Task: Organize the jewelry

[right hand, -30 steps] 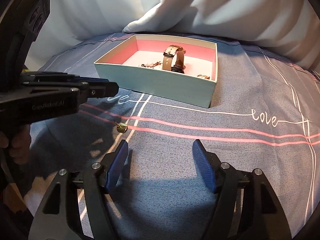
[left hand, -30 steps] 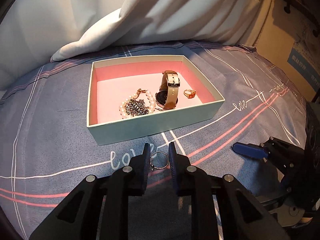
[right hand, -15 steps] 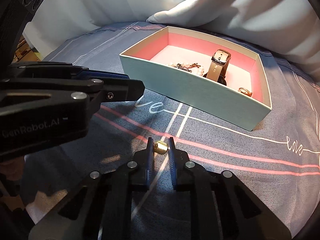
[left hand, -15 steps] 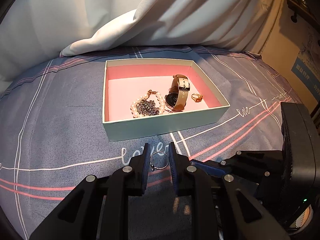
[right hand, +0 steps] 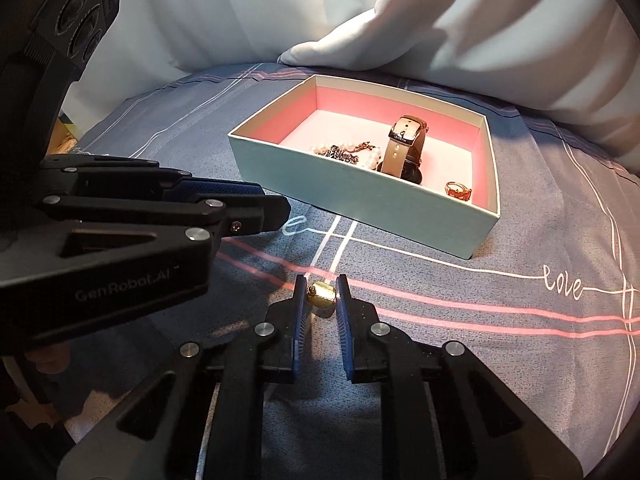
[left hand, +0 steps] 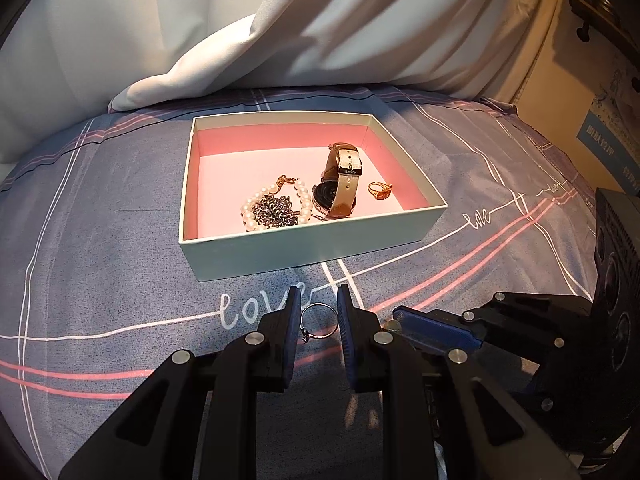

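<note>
An open box (left hand: 304,254) with a pink lining sits on the grey-blue sheet. It holds a watch (left hand: 344,184), a pearl bracelet (left hand: 256,204) around a dark chain, and a gold ring (left hand: 380,191). Just in front of the box, my left gripper (left hand: 318,298) is shut on a thin silver ring (left hand: 319,305). My right gripper (right hand: 320,284) is shut on a small gold piece (right hand: 322,300), close over the sheet's pink stripes. The two grippers sit side by side: the right gripper (left hand: 404,320) shows in the left wrist view, and the left gripper (right hand: 276,206) shows in the right wrist view.
White draped fabric (left hand: 260,40) lies right behind the box. A cardboard carton (left hand: 600,152) stands off the bed's far right edge. The person's hand (right hand: 44,360) holds the left gripper's handle. The sheet (right hand: 520,340) stretches flat to the right of the box.
My right gripper went from wide open to shut on the small gold piece and moved in beside the left gripper. The left gripper kept hold of the silver ring.
</note>
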Tool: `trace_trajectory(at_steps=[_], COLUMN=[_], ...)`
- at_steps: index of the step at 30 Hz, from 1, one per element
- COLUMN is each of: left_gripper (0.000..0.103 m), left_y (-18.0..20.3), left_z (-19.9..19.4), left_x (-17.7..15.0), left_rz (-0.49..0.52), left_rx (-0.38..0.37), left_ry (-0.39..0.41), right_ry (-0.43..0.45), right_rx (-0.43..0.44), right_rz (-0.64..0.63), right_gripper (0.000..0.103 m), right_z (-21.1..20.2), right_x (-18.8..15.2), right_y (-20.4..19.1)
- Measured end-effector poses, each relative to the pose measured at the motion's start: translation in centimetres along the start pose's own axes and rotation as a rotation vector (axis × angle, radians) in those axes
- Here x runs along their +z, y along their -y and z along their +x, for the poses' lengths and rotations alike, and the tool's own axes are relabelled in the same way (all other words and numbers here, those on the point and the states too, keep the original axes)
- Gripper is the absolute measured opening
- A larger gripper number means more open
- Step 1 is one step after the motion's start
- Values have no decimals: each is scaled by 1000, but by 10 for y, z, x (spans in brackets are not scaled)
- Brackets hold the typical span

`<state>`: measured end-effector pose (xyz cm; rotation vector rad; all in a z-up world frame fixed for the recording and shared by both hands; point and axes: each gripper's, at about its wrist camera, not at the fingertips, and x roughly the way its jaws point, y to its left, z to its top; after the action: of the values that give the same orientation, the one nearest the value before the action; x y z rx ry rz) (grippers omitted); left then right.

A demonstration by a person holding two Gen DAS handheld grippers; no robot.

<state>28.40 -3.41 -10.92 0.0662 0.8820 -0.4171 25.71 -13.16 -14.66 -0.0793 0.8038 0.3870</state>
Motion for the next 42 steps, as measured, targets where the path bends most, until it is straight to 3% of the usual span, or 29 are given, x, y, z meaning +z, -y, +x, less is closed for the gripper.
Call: trace_trajectory(at_steps=[7, 12, 18, 32, 33, 34, 35, 36, 37, 39, 40, 42], left_gripper=[18, 19, 19, 19, 20, 33, 43, 61, 68, 69, 69, 75], left_y=[1, -1, -11, -15, -15, -15, -15, -16, -16, -14, -12, -6], left_z=[-2, -16, 6, 23, 24, 24, 23, 20, 16, 4, -5, -27], left_x=[2, 47, 93, 98, 98, 98, 98, 97, 94, 86, 79, 60], left_rz=[3, 19, -25, -62, -61, -59, -63, -69, -75, -70, -65, -54], left_rx=[1, 16, 36, 35, 36, 38, 55, 78, 91, 103, 127, 147], left_ry=[1, 81, 63, 35, 28, 19, 18, 30, 38, 63, 95, 168], right_ry=[16, 107, 71, 44, 33, 30, 39, 48, 52, 42, 56, 130], right_rx=[0, -34, -78, -107, -114, -126, -144, -161, -165, -152, -150, -178], right_rz=[9, -1, 1, 42, 45, 45, 40, 35, 33, 49, 57, 56], right_gripper=[15, 15, 16, 17, 21, 42, 74, 83, 86, 88, 95, 97], right_z=[-6, -24, 1, 10, 11, 10, 7, 2, -2, -10, -17, -38], right_x=[3, 53, 101, 101, 100, 98, 95, 90, 83, 65, 54, 30], right_y=[4, 17, 36, 49, 49, 49, 47, 45, 43, 40, 37, 27])
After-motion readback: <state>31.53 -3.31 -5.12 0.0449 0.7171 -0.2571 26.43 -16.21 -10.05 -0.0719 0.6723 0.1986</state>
